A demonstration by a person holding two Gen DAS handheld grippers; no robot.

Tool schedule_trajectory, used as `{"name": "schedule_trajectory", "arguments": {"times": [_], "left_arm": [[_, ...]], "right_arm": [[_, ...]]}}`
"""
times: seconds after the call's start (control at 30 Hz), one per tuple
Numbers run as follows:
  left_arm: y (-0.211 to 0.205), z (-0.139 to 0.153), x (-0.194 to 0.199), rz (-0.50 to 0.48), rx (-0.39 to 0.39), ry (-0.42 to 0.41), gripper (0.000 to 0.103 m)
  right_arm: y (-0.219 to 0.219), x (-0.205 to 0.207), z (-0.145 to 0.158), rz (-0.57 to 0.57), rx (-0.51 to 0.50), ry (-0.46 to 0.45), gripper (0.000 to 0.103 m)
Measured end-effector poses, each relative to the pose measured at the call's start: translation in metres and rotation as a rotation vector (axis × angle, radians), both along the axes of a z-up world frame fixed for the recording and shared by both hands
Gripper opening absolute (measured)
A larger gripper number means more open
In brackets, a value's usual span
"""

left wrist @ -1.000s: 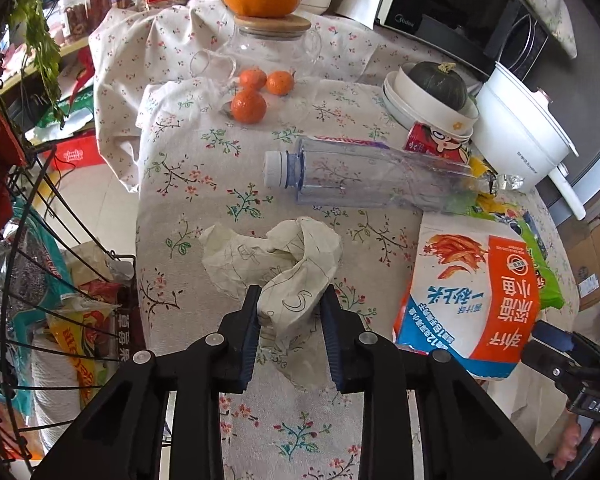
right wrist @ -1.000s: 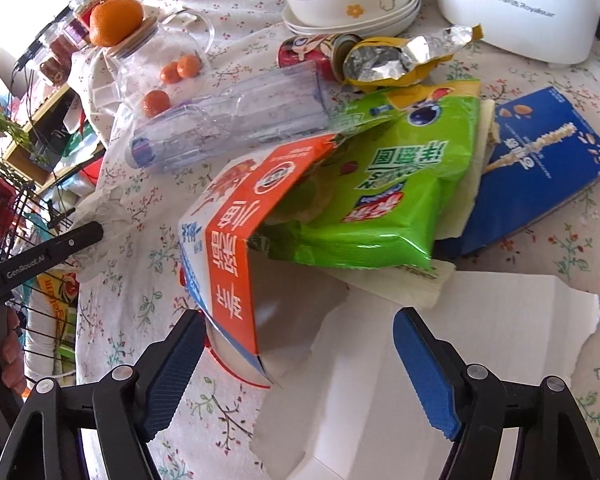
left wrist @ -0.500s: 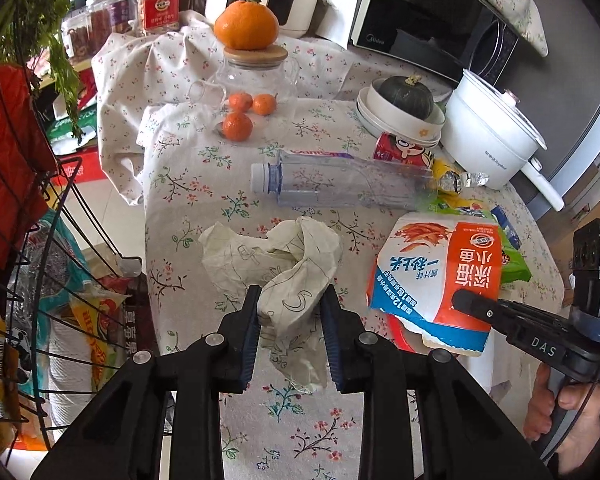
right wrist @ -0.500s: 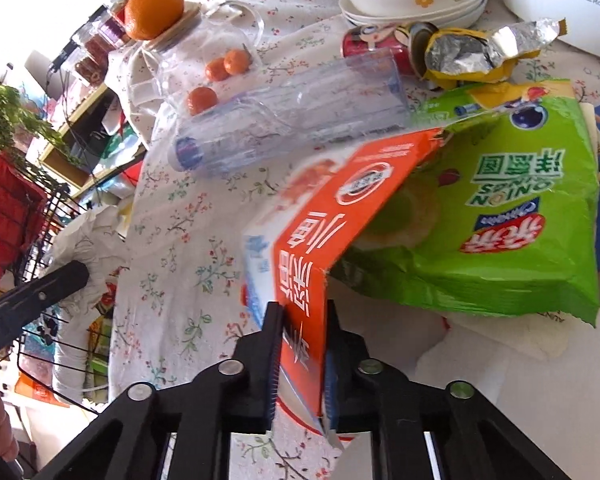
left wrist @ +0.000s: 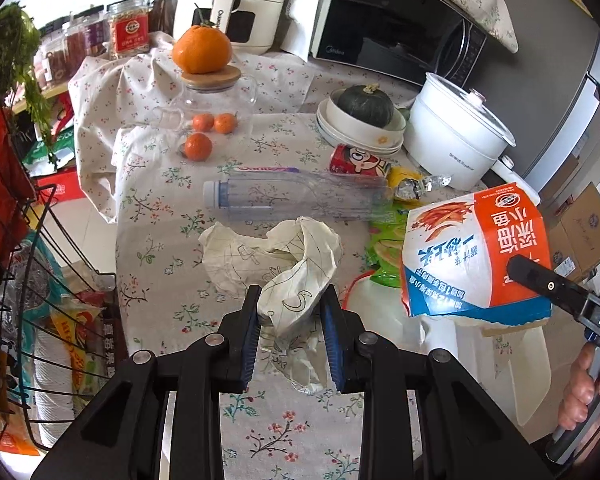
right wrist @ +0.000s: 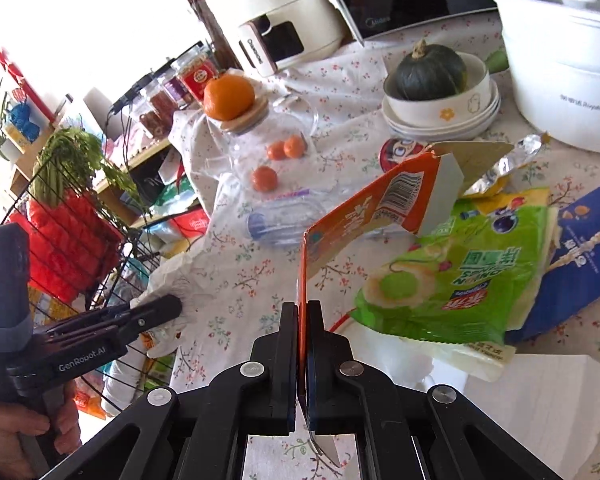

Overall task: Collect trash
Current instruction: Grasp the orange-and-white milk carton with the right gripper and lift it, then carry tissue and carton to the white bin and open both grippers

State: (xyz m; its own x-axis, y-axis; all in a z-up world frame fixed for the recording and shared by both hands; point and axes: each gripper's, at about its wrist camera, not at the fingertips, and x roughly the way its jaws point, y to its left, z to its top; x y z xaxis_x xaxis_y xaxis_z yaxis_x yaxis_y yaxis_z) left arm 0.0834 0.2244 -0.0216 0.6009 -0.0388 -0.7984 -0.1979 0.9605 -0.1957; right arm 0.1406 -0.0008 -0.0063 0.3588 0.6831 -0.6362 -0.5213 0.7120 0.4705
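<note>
- The left tool [left wrist: 291, 320] is clamped narrowly on the crumpled paper [left wrist: 284, 260], its blue pads pinching the lower fold while the rest of the wad sits on the floral desk [left wrist: 160, 208] just ahead.
- The right tool [right wrist: 303, 344] is squeezed tight on the edge of the orange-and-white snack box [right wrist: 364, 216], which hangs lifted above the desk, clear of the green chip bag [right wrist: 452, 280] beneath it.
- The step in hand looks like carrying both pieces to the wire basket [left wrist: 40, 280] at the desk's left edge, which already holds wrappers.
- To do it well: lift the paper straight up before swinging left, so its trailing tail does not drag on the cloth; keep both grips firm until each piece is over the basket's rim.
- The box is held only by a thin flap, so a slow swing should keep it from twisting loose.
- The paper is off-white, deeply creased, with pen scribbles on it; it should compress easily.
- The box is flattened cardboard, torn open at the far end, with a barcode on its side.
- An empty clear plastic bottle [left wrist: 300, 200] lies on its side beyond the paper; whether it is slightly crushed is hard to tell through the fisheye.
</note>
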Motion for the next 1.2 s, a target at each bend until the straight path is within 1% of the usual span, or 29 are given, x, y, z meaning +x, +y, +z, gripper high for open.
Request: {"name": "schedule_trajectory", "arguments": {"times": [0.1,0.23,0.33,0.47,0.67,0.77,1.0,1.1,1.2], "left_arm": [[-0.023,0.004,0.006,-0.046,-0.005,-0.011,0.030],[-0.063,0.011,0.016,-0.121,-0.015,-0.030,0.030],[-0.098,0.016,0.024,-0.186,-0.027,-0.046,0.030],[-0.151,0.018,0.034,-0.284,-0.024,-0.052,0.030],[-0.226,0.010,0.043,-0.416,-0.013,-0.034,0.030],[-0.257,0.002,0.044,-0.475,-0.007,-0.023,0.030],[-0.323,-0.017,0.040,-0.598,0.006,0.017,0.030],[-0.346,-0.023,0.038,-0.630,-0.006,0.028,0.030],[-0.371,-0.030,0.034,-0.667,-0.001,0.037,0.030]], "right_arm": [[-0.028,-0.001,0.012,-0.044,0.005,-0.026,0.002],[-0.070,-0.001,0.020,-0.118,-0.015,-0.052,0.002],[-0.108,-0.004,0.022,-0.180,-0.035,-0.050,0.002],[-0.161,-0.008,0.024,-0.270,-0.066,-0.032,0.002],[-0.237,-0.026,0.021,-0.394,-0.100,-0.014,0.002],[-0.268,-0.034,0.016,-0.446,-0.123,0.003,0.002],[-0.331,-0.046,-0.012,-0.549,-0.212,0.090,0.002],[-0.353,-0.048,-0.028,-0.587,-0.250,0.161,0.002],[-0.371,-0.050,-0.053,-0.604,-0.295,0.253,0.002]]}}
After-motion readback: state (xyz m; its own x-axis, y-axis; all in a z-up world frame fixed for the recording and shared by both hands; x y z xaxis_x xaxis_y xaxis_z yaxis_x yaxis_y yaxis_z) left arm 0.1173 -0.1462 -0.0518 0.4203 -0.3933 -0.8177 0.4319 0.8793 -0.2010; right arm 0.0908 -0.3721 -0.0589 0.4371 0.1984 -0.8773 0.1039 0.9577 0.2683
